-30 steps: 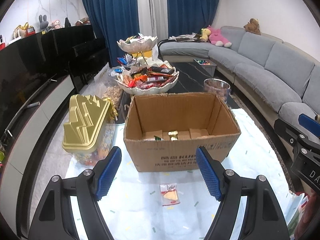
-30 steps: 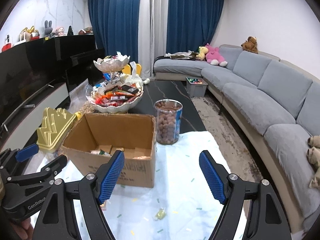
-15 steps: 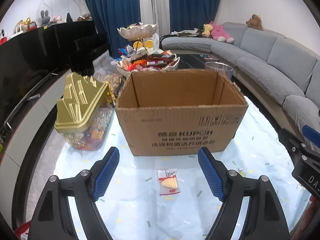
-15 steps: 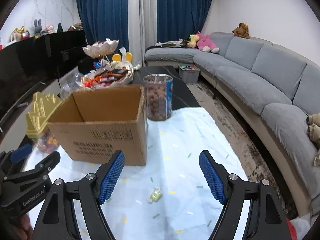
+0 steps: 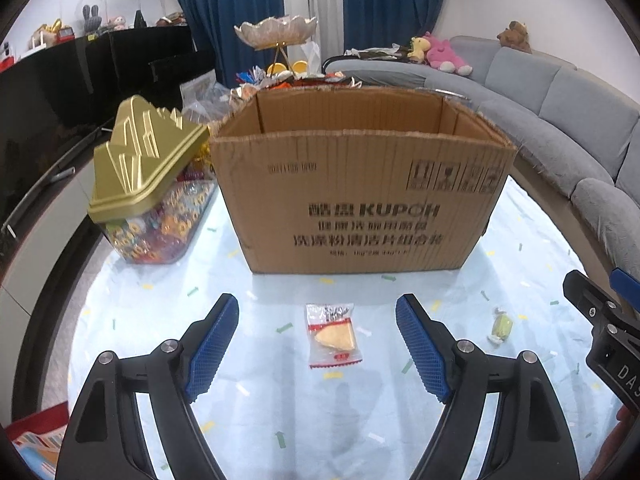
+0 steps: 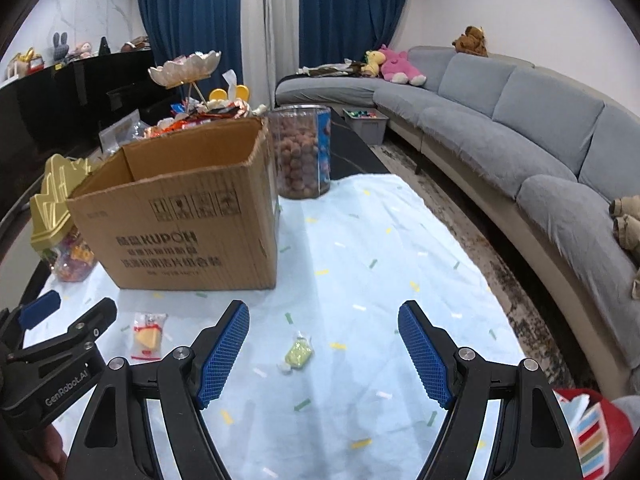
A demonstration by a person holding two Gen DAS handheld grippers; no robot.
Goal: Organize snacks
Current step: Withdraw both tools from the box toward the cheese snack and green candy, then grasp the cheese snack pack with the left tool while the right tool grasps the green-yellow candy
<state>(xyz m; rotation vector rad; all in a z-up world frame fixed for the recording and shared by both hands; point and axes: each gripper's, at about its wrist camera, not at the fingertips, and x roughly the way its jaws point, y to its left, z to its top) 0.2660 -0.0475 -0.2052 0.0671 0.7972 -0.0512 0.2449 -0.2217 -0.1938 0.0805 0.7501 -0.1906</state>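
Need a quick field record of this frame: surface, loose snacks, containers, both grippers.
surface: light blue confetti-print tablecloth
loose snacks: clear packet with yellow wedge; green wrapped candy
box: open cardboard box, behind both snacks
left of box: candy container with gold lid
right of box: clear jar of brown balls
behind box: tiered snack stand
left gripper: open, packet between its fingers, untouched
right gripper: open, candy between its fingers, untouched

You have lowered both grippers toward the pale blue tablecloth (image 5: pixel 256 400); the brown cardboard box (image 5: pixel 360 204) now looms above your fingers (image 5: pixel 212 344).
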